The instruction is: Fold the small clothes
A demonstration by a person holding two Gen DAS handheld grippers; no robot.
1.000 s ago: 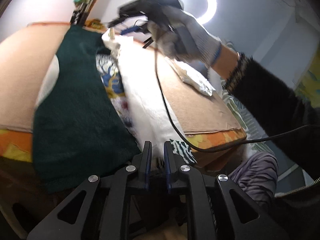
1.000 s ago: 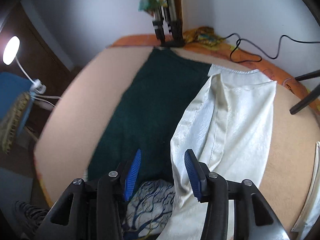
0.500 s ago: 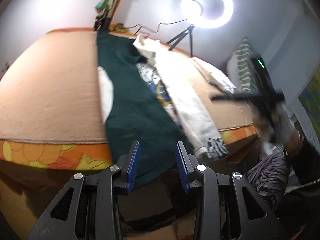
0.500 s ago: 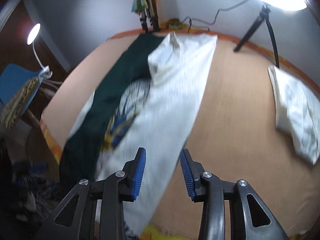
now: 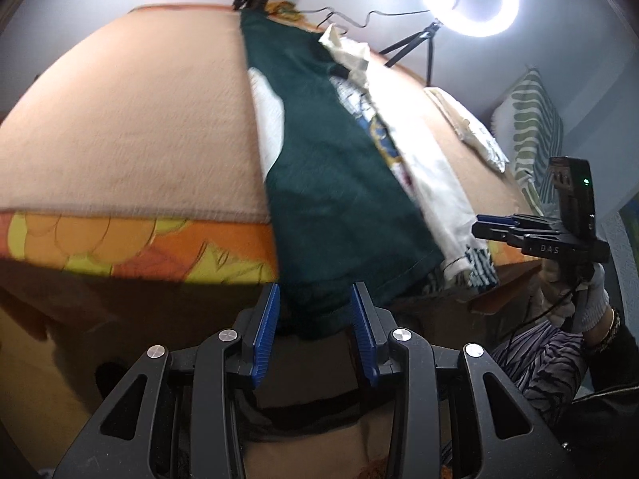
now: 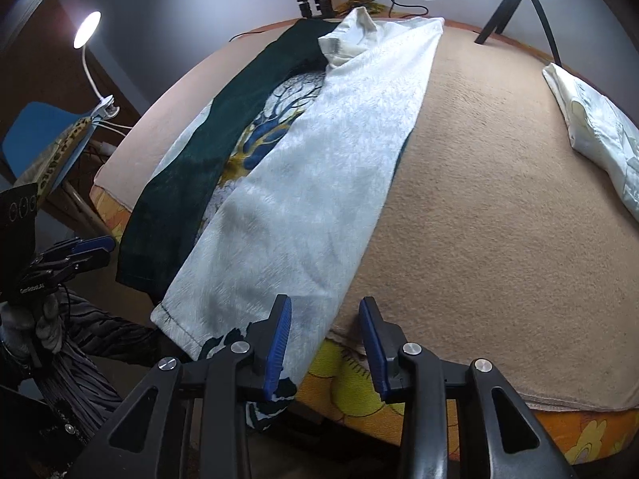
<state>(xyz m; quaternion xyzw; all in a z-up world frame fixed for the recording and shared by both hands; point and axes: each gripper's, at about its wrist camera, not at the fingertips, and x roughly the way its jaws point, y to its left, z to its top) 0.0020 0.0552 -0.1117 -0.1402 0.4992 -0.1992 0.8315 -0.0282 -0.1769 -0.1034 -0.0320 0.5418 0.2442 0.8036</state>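
Both hand-held grippers pulled back off the cloth and now spread, pinching nothing. A second ago: left hand-held gripper nearly pressed together at the near edge of the clothes, right hand-held gripper low over the white piece. Since then, left jaws parted and drawn off the bed edge; right one lifted and withdrawn toward the near side, seen at 3 o'clock in the left view.

Green garment lying as a long strip up the bed, near end hanging over the edge toward 6 o'clock, between the left jaws in view but apparently not touched. White garment laid alongside and partly over it, running from 12 to 6 o'clock, its hem drooping off the edge just left of the right jaws. Printed fabric showing between the two. Folded white cloth well apart at 2 o'clock.

Judged meaning: a lengthwise fold just released; next likely a regrasp at the hanging near ends to fold upward.
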